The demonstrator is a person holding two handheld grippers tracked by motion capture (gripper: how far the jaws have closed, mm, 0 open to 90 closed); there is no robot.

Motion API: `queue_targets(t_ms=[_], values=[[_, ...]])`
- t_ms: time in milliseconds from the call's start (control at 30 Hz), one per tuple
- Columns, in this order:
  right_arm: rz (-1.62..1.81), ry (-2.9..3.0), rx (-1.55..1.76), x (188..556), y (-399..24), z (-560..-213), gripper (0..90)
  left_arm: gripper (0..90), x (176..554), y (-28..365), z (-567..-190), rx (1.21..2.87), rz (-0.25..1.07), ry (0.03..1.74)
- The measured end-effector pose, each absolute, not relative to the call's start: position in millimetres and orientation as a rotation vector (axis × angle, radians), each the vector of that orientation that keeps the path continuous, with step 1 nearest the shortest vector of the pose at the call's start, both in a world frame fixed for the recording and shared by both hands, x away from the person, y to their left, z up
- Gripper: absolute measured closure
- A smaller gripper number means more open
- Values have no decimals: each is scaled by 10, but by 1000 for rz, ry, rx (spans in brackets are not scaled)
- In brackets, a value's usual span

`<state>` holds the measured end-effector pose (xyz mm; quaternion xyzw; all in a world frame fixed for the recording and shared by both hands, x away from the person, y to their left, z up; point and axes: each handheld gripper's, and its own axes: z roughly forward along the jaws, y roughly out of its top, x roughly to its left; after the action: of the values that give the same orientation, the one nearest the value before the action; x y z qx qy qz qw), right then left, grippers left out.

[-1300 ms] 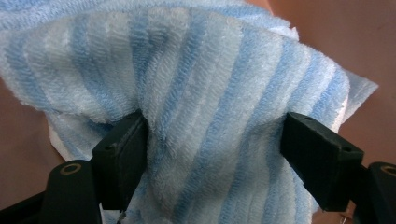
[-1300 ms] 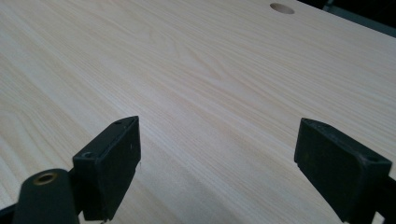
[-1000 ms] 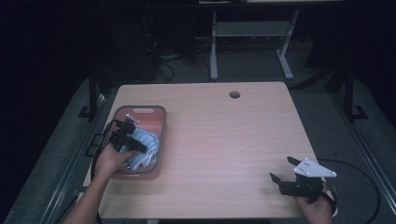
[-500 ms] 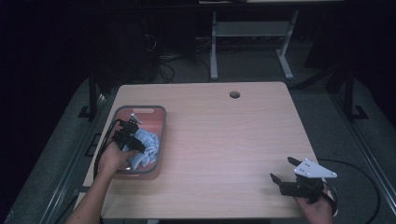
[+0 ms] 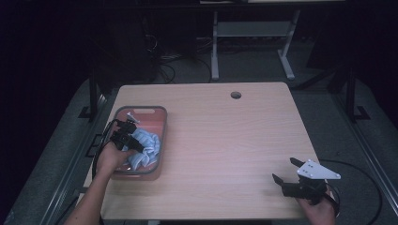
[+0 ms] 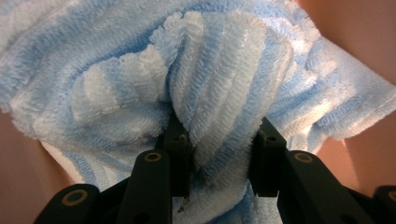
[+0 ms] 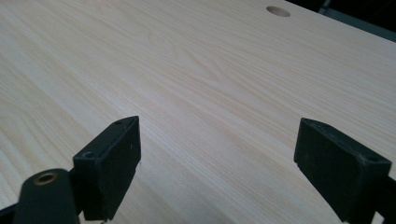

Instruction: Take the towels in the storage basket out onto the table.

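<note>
A blue and white striped towel [image 5: 144, 147] lies crumpled in a pink tray [image 5: 159, 123] at the table's left side. My left gripper [image 5: 127, 139] reaches down into the tray; its jaws have just been closing and now pinch a thick fold of the towel [image 6: 219, 98] between the pads [image 6: 180, 154]. Pink tray floor [image 6: 355, 28] shows around the cloth. My right gripper [image 5: 287, 170] rests near the table's front right corner, open, with bare wood between its fingers [image 7: 112, 163].
The wooden table [image 5: 225, 136] has a round cable hole [image 5: 235, 95] near its far edge, also seen as the hole [image 7: 278, 11] ahead of the right gripper. A metal stand [image 5: 248, 33] and cables sit on the dark floor beyond.
The left hand has kept its place in the tray while the towel bunched up against the gripper. The right gripper has not moved.
</note>
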<state>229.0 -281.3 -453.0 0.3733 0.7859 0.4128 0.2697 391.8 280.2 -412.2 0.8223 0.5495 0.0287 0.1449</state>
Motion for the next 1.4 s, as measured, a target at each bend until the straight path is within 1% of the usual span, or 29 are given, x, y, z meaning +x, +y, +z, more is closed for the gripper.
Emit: queue_targets(t_ms=[167,433,733,767,1400], values=[[1111,2117,1011,2290,-2816,-4534,142,682,3881,2851,-4012,2342,91,1559],[1115,2107,1014,2285,-2821,-4522,143,684,3775,2985,-3873,2234,72,1530],[1115,2103,1019,2295,-2824,-4523,143,683,3696,3085,-3748,2175,70,1492],[1114,2105,1019,2297,-2821,-4523,143,683,3683,3096,-3708,2148,64,1485],[1103,2115,1018,2323,-2814,-4543,142,682,3595,3182,-3333,2059,82,1398]])
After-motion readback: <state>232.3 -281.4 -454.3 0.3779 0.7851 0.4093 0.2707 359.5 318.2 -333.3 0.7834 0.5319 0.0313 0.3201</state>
